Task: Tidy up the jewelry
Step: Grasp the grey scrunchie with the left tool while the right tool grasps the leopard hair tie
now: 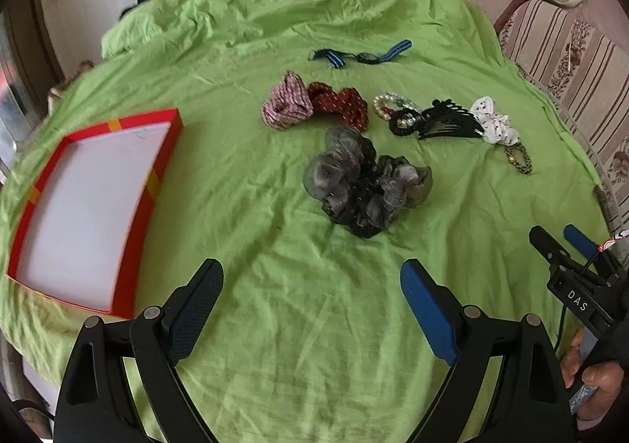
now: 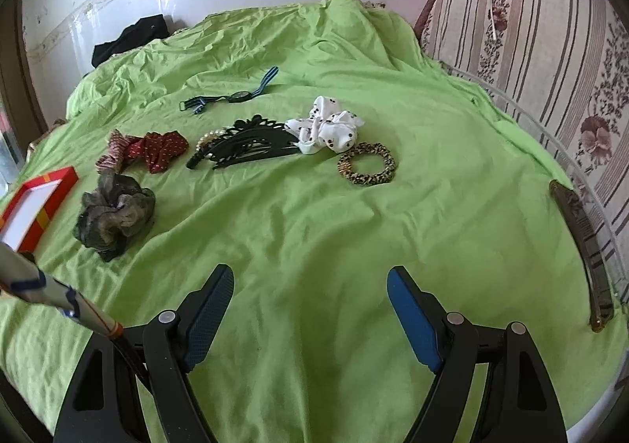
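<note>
Left wrist view: both tools, left tool (image 1: 310, 299) and right tool (image 2: 310, 303), wide apart, empty; nothing in red box (image 1: 157, 183); next, grab grey scrunchie (image 1: 354, 183)

Near half of the bed open, clutter mid-bed

Bare green sheet (image 2: 314, 285) lies ahead of both grippers; the grey scrunchie (image 1: 361, 183) sits nearest, the red box (image 1: 94, 207) along the left edge.
</note>
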`<state>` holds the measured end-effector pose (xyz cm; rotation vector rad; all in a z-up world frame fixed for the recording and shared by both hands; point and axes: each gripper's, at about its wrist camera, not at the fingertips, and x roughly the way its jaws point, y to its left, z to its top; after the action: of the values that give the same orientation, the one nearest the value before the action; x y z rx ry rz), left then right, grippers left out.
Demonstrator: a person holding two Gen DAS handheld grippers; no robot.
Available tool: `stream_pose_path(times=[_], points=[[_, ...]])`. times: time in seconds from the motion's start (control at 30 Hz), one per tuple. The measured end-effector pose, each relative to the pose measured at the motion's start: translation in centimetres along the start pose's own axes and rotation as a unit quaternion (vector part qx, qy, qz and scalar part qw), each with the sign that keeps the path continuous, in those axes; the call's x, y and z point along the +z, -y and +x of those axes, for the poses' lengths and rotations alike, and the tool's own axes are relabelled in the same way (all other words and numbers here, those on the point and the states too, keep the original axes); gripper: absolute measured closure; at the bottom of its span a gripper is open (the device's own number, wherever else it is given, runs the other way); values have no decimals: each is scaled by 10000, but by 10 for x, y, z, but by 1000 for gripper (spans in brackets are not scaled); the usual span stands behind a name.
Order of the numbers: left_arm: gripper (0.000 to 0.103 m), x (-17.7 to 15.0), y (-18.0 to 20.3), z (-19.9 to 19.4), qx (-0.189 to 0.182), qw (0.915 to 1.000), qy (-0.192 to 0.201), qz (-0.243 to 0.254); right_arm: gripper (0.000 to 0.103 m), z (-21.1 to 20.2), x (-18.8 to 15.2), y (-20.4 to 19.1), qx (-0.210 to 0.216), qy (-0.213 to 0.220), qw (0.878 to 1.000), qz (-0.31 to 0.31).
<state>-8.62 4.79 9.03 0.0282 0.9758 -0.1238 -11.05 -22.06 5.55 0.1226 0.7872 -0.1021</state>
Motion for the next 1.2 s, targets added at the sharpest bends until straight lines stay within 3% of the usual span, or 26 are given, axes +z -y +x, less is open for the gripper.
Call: stream_pose_path(times=[0.07,0.23,0.27,0.33,0.4,0.57,0.77,0.83,0.87,0.9,0.93,1.0,1.2], points=[[12,5,0,2,-251,9996,-115,-40,19,-4,7,7,126,26,9998,135],[12,24,4,5,-432,9990,81,17,21,-3,35,42,244,26,9981,564],[12,29,5,8,-470,9988,96,31,24,1,40,48,222,-9,9978,622],[12,41,8,18,-545,9985,98,37,46,15,52,62,143,-111,9971,740],[12,52,10,33,-619,9981,28,53,56,34,64,75,140,-286,9957,865],[12,66,14,68,-817,9965,-182,62,56,74,87,88,146,-507,9940,958],[13,66,21,100,-994,9938,-490,47,56,116,91,92,24,-825,9922,935],[27,65,25,107,-1160,9914,-601,29,66,120,90,93,4,-804,9921,959],[51,64,28,112,-1242,9896,-722,39,73,120,91,93,-6,-793,9924,943],[76,63,29,114,-1294,9883,-809,34,89,120,90,92,21,-789,9925,931],[81,61,31,117,-1357,9868,-885,13,95,120,90,93,71,-799,9923,942],[86,60,36,111,-1310,9882,-792,56,96,116,90,94,169,-777,9918,1003],[87,59,36,64,-1615,9855,-523,-11,96,79,90,89,467,-544,9907,1160]])
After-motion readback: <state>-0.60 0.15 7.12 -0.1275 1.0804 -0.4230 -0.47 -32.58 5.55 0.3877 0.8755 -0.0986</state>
